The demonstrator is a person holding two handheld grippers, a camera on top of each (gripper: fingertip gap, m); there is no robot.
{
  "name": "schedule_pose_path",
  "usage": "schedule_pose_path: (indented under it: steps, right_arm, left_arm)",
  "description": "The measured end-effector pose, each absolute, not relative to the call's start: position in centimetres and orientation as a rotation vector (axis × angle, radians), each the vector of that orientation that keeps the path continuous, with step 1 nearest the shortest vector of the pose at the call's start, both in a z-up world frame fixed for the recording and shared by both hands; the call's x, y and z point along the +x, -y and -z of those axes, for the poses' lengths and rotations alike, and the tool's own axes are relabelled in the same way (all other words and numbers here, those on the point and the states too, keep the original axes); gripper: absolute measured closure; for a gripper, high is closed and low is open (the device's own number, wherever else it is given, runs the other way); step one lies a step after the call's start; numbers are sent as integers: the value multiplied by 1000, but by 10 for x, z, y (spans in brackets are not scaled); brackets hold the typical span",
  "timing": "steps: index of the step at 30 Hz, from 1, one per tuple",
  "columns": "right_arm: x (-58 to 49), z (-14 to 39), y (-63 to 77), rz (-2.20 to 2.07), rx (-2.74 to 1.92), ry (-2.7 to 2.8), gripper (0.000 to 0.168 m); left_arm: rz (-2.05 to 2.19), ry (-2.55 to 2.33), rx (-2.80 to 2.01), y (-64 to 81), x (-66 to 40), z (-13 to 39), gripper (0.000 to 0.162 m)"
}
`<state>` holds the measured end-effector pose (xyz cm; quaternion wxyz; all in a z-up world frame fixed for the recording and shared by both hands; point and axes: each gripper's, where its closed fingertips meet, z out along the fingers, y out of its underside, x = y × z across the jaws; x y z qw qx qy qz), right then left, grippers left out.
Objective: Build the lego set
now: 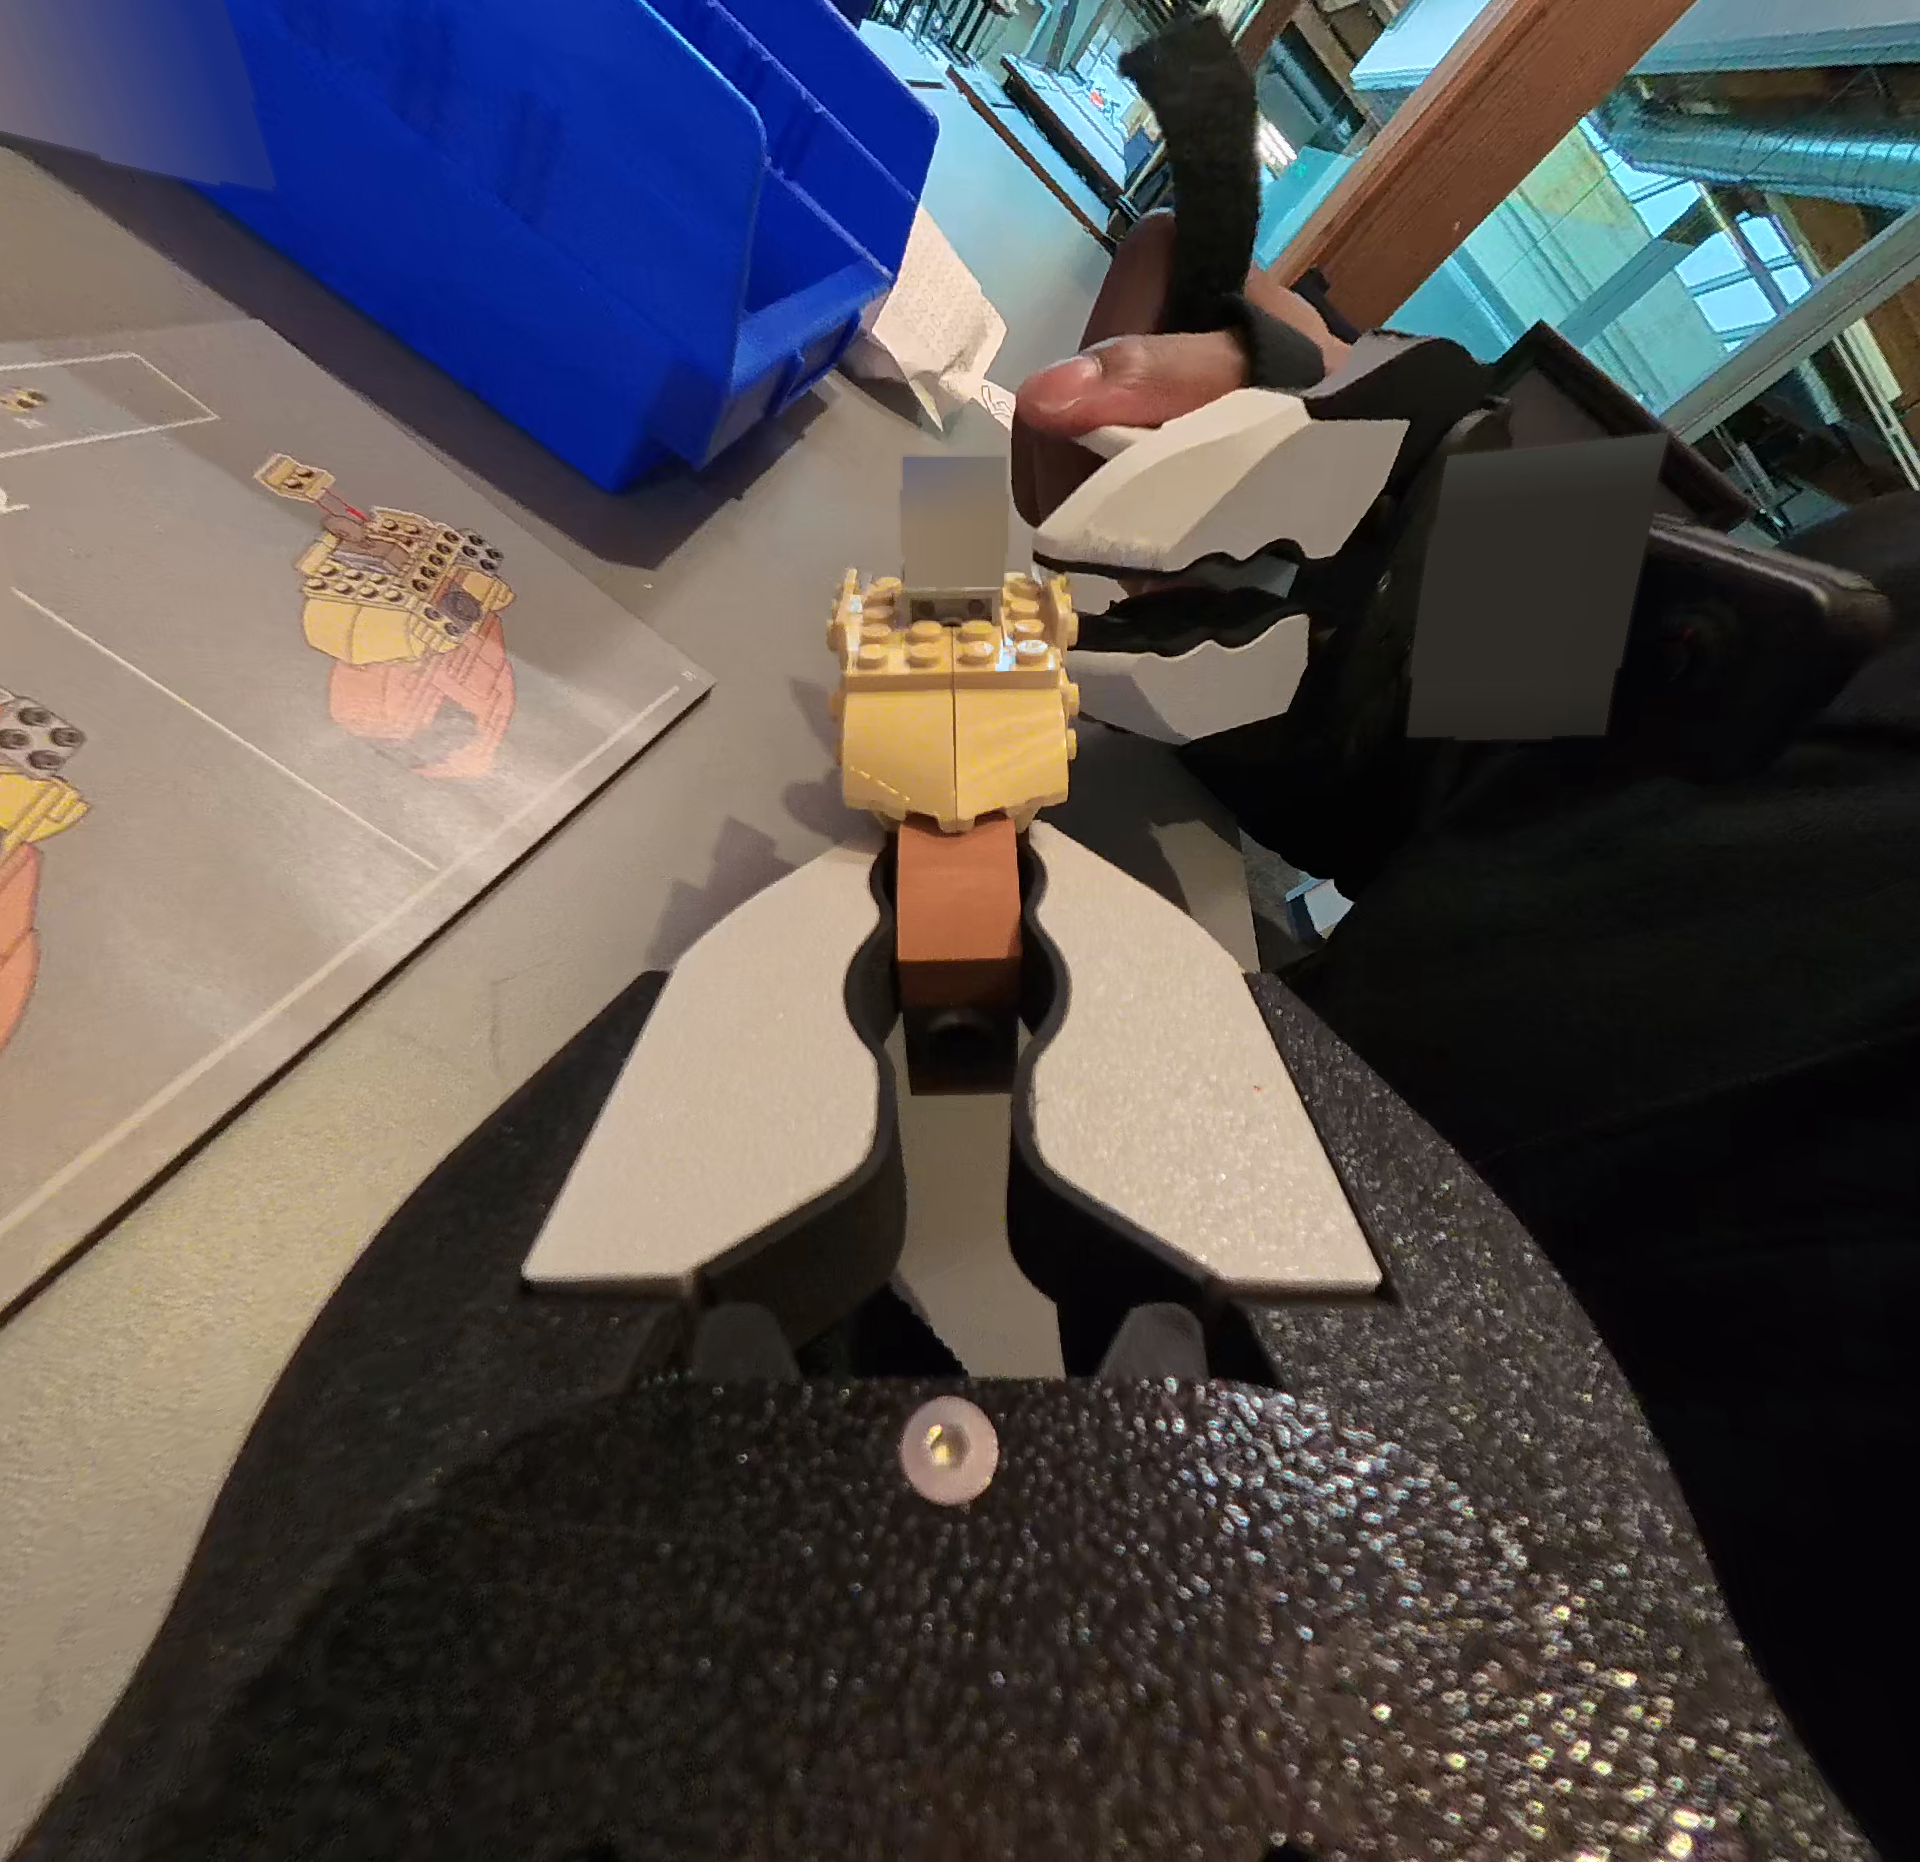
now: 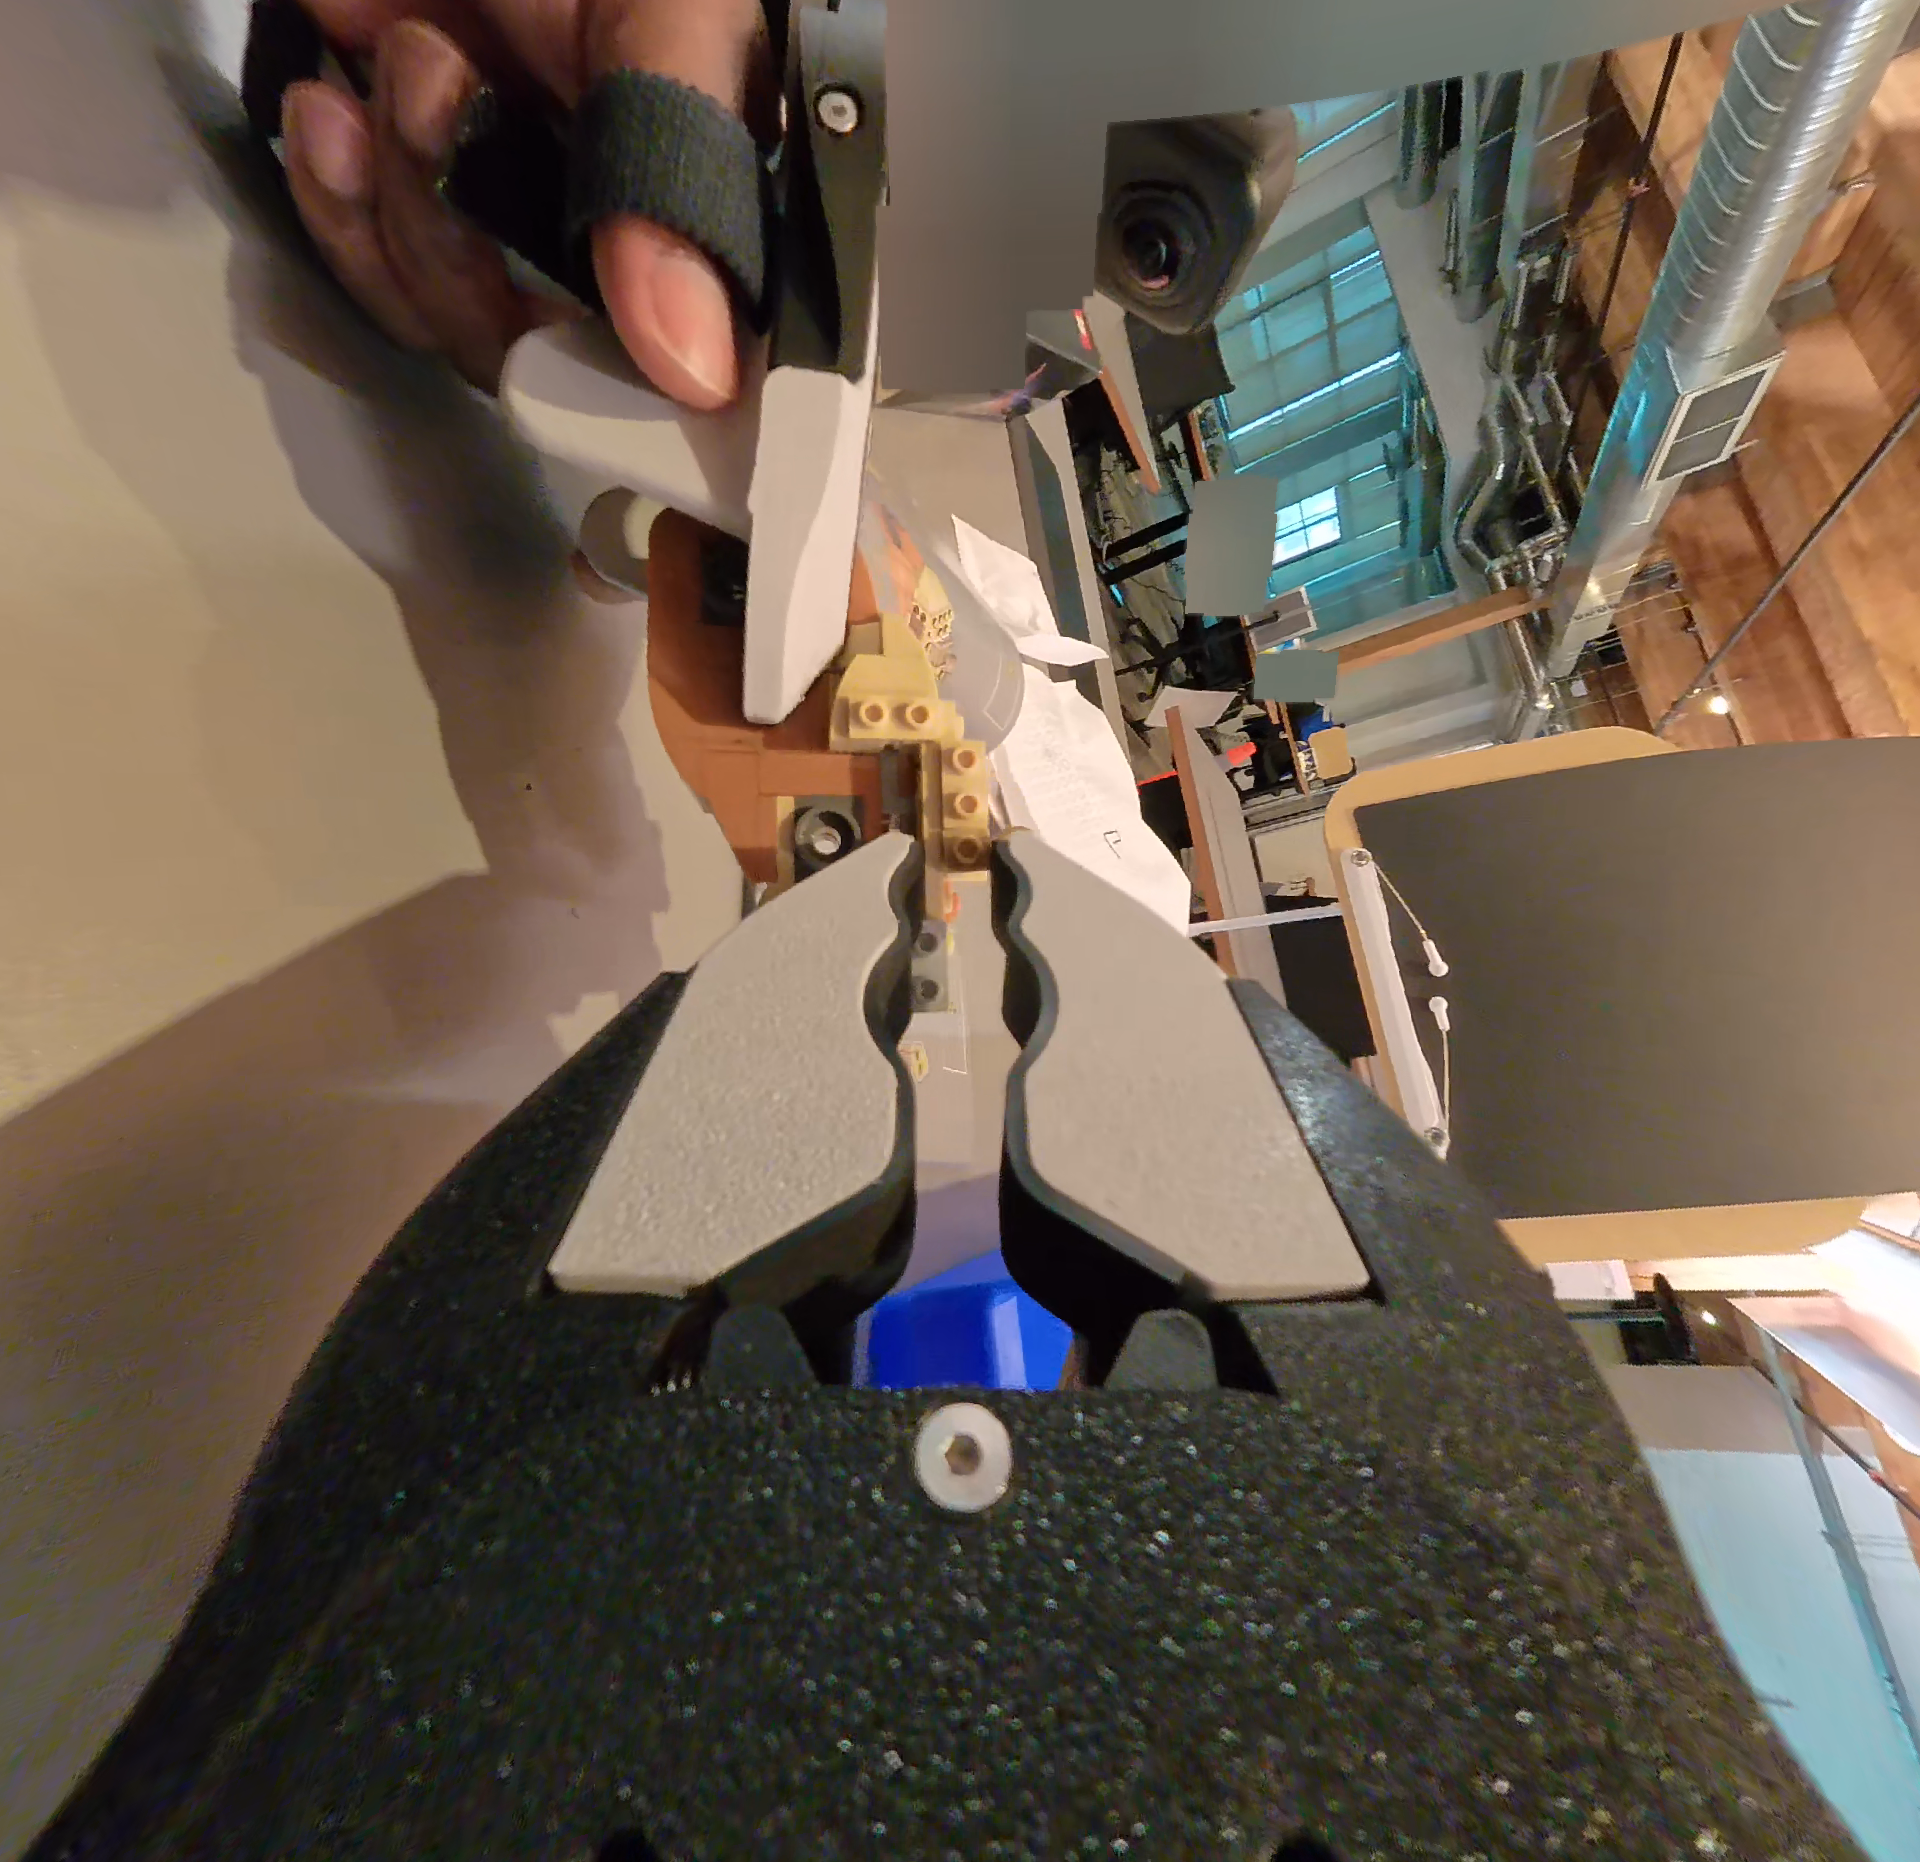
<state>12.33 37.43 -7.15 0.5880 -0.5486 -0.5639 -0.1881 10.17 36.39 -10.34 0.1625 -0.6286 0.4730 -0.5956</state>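
Left gripper fingers are pinching the brown base of the tan lego model above the worktop; right gripper fingers are closing on its side plate, which risks detaching under twist.

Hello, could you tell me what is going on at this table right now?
A person is building a lego model with two tools. The left hand-held gripper is shut on the model's brown base, holding it above the grey table. The right hand-held gripper comes in from the side, its tips at the tan studded top; whether it grips a piece is unclear. An open instruction booklet lies to the left, with blue bins behind it.
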Motion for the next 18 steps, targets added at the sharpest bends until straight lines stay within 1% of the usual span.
schedule_pose_path:
  steps: [18]
  right_arm:
    - [124, 72, -370, 347, -1337, 1331, 157]
  left_arm:
    - [1668, -1397, -1774, -359, 102, 105, 144]
